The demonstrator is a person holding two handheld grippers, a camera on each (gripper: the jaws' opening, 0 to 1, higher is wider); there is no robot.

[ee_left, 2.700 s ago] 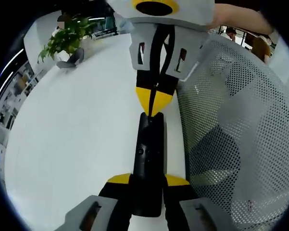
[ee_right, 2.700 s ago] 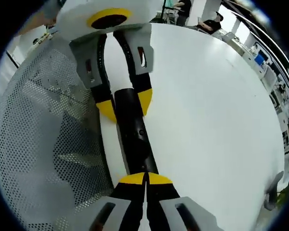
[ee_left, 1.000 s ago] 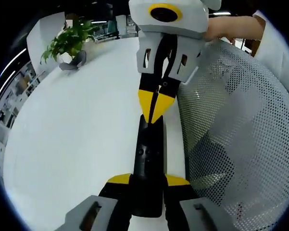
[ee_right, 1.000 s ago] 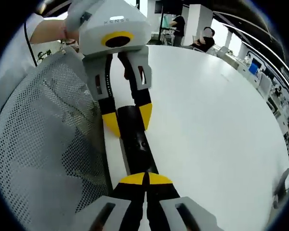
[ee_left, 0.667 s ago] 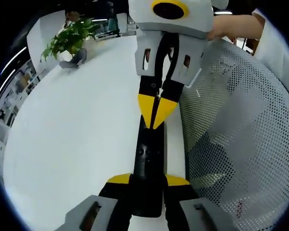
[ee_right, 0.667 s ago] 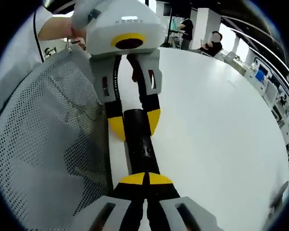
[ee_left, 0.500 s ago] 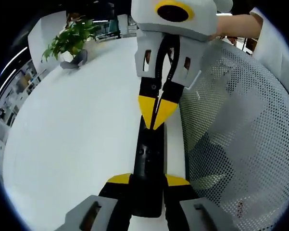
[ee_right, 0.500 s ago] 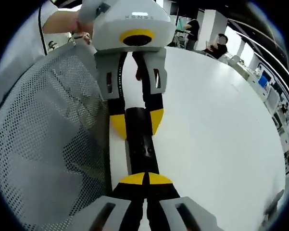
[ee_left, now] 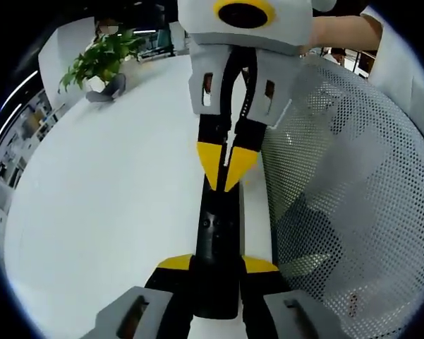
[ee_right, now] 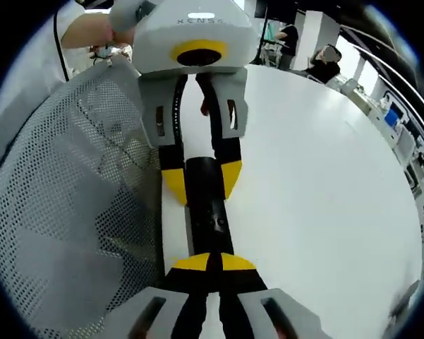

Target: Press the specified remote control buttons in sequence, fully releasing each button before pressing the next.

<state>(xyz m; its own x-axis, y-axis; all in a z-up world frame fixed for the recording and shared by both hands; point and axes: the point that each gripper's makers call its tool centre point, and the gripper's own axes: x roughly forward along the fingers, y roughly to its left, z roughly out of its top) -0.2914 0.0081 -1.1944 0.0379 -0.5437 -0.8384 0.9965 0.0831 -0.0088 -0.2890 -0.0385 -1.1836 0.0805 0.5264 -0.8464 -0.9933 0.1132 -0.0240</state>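
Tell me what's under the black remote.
The white table lies under the remote, whose near end sits between the left gripper fingers. Beside it is a grey mesh chair back. The remote's underside is hidden.

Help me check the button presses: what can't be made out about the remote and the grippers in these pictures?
- Remote, left gripper view: near end hidden between the left gripper tips; far end covered by the right gripper.
- Button labels, both views: too small to read.
- Contact between the right gripper's tips and a button: cannot tell.
- Mesh chair back, right gripper view: cut off by the picture's edge.
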